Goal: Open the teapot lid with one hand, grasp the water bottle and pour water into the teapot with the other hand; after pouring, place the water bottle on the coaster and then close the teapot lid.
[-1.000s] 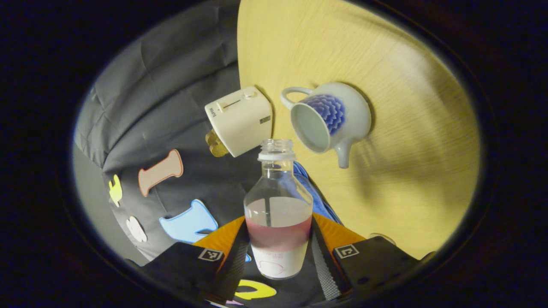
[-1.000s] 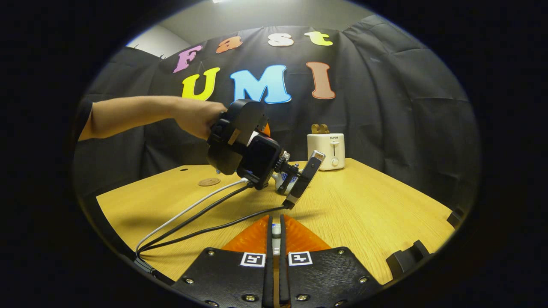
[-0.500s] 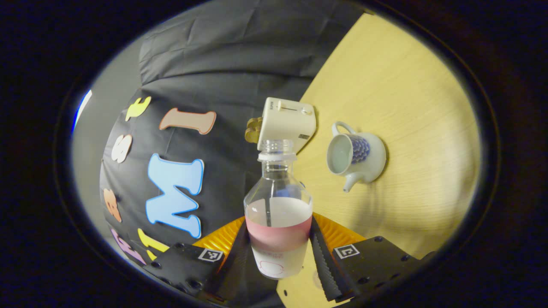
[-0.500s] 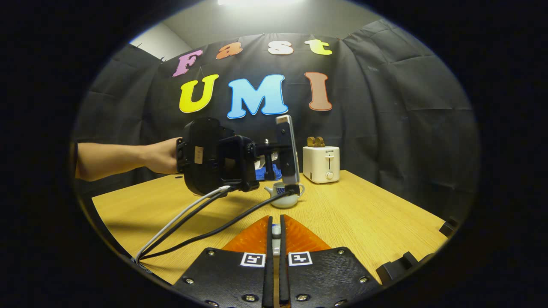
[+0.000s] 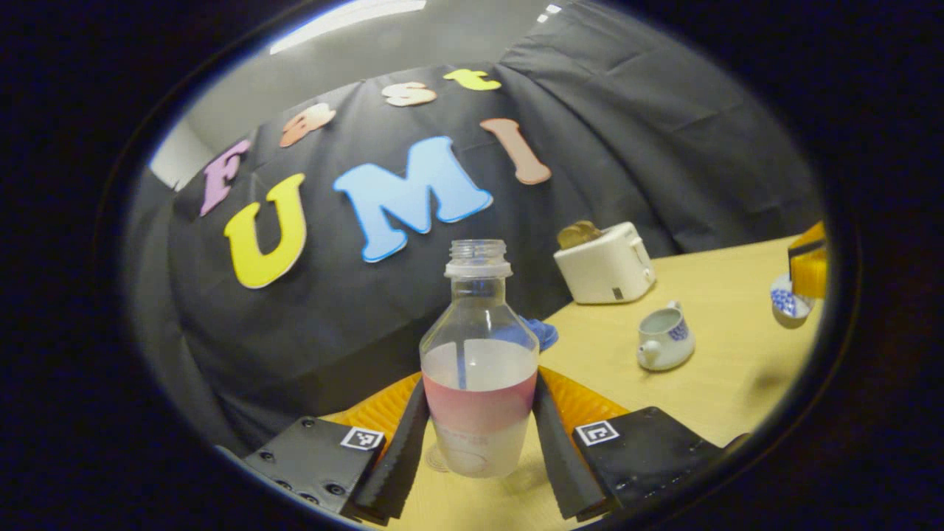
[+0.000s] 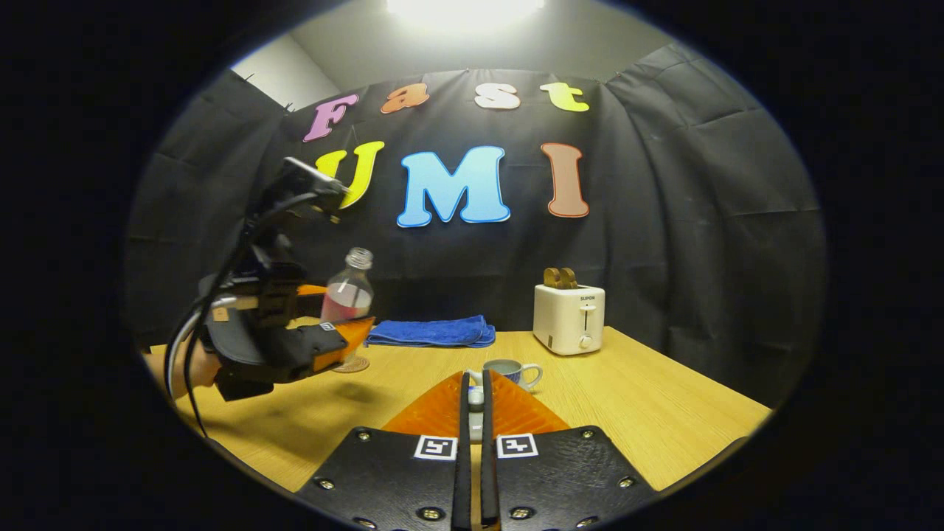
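The left gripper [image 5: 478, 450], clamped on the upright water bottle [image 5: 478, 369], hangs directly above the coaster [image 6: 352, 365] near the tabletop's [image 6: 627, 398] back-left corner.

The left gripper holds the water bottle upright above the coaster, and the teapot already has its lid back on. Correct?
Not quite. The teapot is open, its lid off to the side at the other gripper, as the left gripper view shows. The rest holds: the left gripper holds the water bottle upright above the coaster.
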Tool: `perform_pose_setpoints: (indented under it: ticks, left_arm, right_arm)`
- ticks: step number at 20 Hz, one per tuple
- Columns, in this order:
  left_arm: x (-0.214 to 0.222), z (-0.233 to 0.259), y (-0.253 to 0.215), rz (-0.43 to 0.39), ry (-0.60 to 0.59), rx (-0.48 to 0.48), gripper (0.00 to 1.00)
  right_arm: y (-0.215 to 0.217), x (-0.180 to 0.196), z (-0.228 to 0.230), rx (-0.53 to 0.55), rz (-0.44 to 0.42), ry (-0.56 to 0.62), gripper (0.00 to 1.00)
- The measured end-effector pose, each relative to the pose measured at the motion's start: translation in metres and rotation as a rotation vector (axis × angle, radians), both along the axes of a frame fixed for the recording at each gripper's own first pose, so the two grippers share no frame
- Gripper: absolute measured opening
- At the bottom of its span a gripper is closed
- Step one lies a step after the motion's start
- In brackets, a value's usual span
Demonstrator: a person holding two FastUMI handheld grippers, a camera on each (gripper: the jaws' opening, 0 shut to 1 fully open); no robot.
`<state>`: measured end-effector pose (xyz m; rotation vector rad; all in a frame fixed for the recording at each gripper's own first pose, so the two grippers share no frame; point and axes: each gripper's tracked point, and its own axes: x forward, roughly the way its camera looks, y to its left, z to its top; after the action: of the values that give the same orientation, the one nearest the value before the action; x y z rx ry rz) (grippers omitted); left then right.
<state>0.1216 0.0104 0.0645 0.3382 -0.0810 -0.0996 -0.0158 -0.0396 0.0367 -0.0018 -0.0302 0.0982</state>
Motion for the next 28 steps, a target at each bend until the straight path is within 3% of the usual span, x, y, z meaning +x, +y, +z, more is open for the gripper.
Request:
perform_pose_setpoints:
  ticks: [7, 12, 18, 25, 28]
  left_arm:
    - [0.03, -0.018, 0.074, 0.064, 0.049, -0.307, 0.86]
    - [0.067, -0.027, 0.095, 0.082, 0.056, -0.374, 0.86]
    - [0.109, -0.07, 0.1, 0.098, 0.137, -0.35, 0.86]
    - [0.126, -0.078, 0.092, 0.092, 0.143, -0.29, 0.86]
    - [0.126, -0.078, 0.094, 0.095, 0.143, -0.311, 0.87]
  right_arm:
    - [0.007, 0.024, -0.013, 0.007, 0.001, 0.028, 0.05]
    - [-0.001, 0.033, -0.02, 0.015, -0.01, 0.049, 0.05]
    - [-0.008, 0.039, -0.025, 0.02, -0.022, 0.064, 0.05]
    - [-0.011, 0.043, -0.031, 0.004, -0.034, 0.079, 0.05]
    - [-0.01, 0.043, -0.03, 0.003, -0.034, 0.078, 0.05]
